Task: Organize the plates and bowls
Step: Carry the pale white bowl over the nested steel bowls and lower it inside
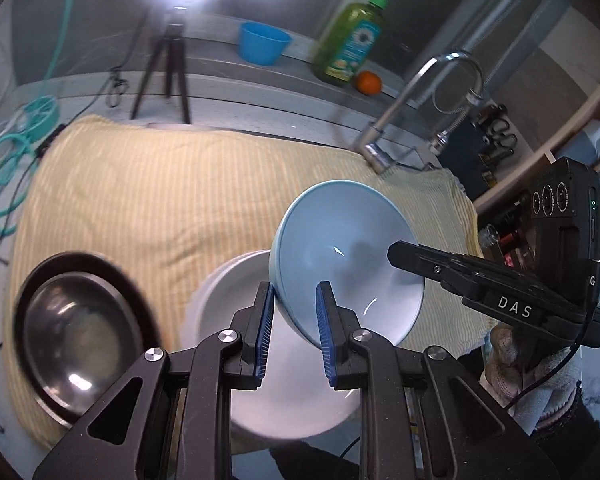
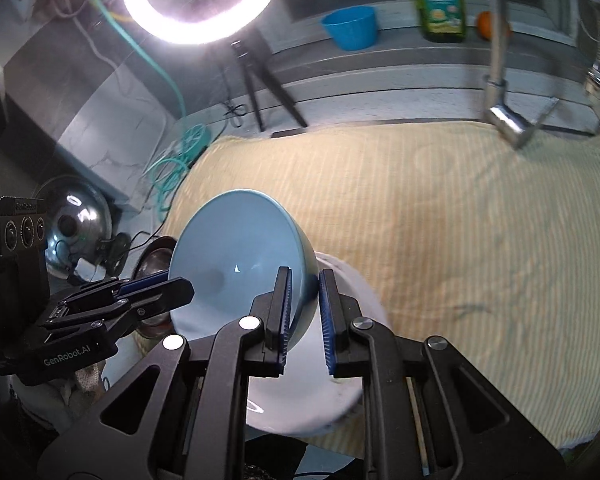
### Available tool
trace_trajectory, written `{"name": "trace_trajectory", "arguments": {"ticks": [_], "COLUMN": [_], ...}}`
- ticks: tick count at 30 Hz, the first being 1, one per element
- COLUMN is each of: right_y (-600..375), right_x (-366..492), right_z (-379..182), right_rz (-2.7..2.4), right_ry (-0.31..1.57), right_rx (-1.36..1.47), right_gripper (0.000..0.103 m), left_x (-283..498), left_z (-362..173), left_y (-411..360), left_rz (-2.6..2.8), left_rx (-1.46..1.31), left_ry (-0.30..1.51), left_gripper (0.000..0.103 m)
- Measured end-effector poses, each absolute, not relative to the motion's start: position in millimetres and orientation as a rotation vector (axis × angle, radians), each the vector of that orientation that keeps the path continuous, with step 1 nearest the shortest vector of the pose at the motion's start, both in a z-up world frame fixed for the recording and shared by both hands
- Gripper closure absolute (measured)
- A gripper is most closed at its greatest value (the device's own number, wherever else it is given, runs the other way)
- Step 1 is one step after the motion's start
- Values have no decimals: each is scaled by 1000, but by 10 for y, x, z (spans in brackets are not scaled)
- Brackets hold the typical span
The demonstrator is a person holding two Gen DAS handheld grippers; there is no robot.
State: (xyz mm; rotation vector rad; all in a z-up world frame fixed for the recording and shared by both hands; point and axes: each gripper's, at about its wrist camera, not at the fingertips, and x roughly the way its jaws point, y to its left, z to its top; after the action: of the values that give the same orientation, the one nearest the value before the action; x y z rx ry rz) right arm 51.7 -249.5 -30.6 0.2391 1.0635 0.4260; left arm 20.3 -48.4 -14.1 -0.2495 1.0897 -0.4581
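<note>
Rim-pinched on opposite sides by the nearly closed left hand-held gripper (image 1: 292, 312) and right hand-held gripper (image 2: 303, 304), the blue bowl (image 1: 340, 256) hung tilted directly above the white plate (image 1: 228, 300) on the counter.

Both grippers (image 1: 292, 308) (image 2: 304, 304) clamped, fingers converging.

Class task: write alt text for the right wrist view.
Both grippers, the right gripper and the left gripper, pinch opposite rims of a tilted light blue bowl above a white plate on a yellow striped cloth.
</note>
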Motion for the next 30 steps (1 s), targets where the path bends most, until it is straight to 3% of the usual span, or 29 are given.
{"name": "trace_trajectory", "arguments": {"ticks": [15, 30], "right_y": [-1154, -661], "right_x": [541, 586], "right_z": [-427, -740], "right_rz": [631, 661], "right_ry": [1129, 1214], "right_rx": [137, 71], "right_gripper": [89, 89], "left_x": [-110, -183], "left_z": [-180, -431], "left_y": [680, 1111], "left_rz": [-231, -164], "left_rx": [-383, -447], "left_ry": [1066, 1114], "left_gripper": [84, 84]}}
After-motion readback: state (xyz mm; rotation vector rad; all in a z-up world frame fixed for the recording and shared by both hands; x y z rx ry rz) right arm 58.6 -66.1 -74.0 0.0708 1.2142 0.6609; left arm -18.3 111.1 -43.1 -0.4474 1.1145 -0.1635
